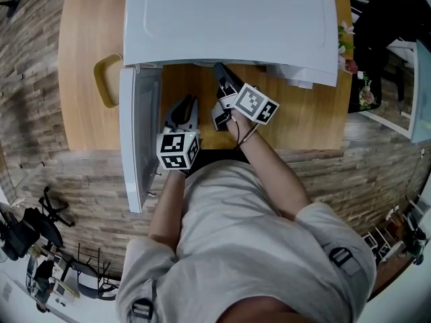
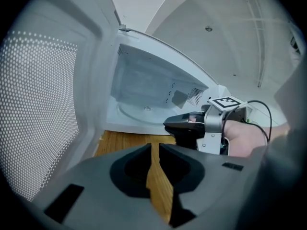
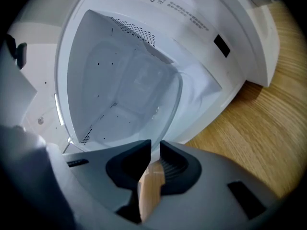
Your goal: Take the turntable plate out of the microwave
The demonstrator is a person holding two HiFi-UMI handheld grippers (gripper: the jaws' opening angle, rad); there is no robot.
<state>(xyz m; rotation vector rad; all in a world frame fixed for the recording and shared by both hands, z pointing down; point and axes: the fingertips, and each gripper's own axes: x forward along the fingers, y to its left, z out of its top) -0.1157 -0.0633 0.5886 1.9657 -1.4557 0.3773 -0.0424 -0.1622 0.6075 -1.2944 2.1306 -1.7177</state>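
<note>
The white microwave stands on a wooden table with its door swung open to the left. In the left gripper view the clear glass turntable plate lies on the cavity floor. My right gripper reaches into the opening, and in its own view the plate's front rim runs down into the narrow gap of the right gripper, which is shut on it. The right gripper also shows at the cavity's front edge. My left gripper hovers over the table before the opening, jaws slightly apart, nothing between them.
The open door's perforated inner panel stands close on the left of my left gripper. A yellow looped thing lies on the table left of the microwave. The table's front edge runs just behind the grippers.
</note>
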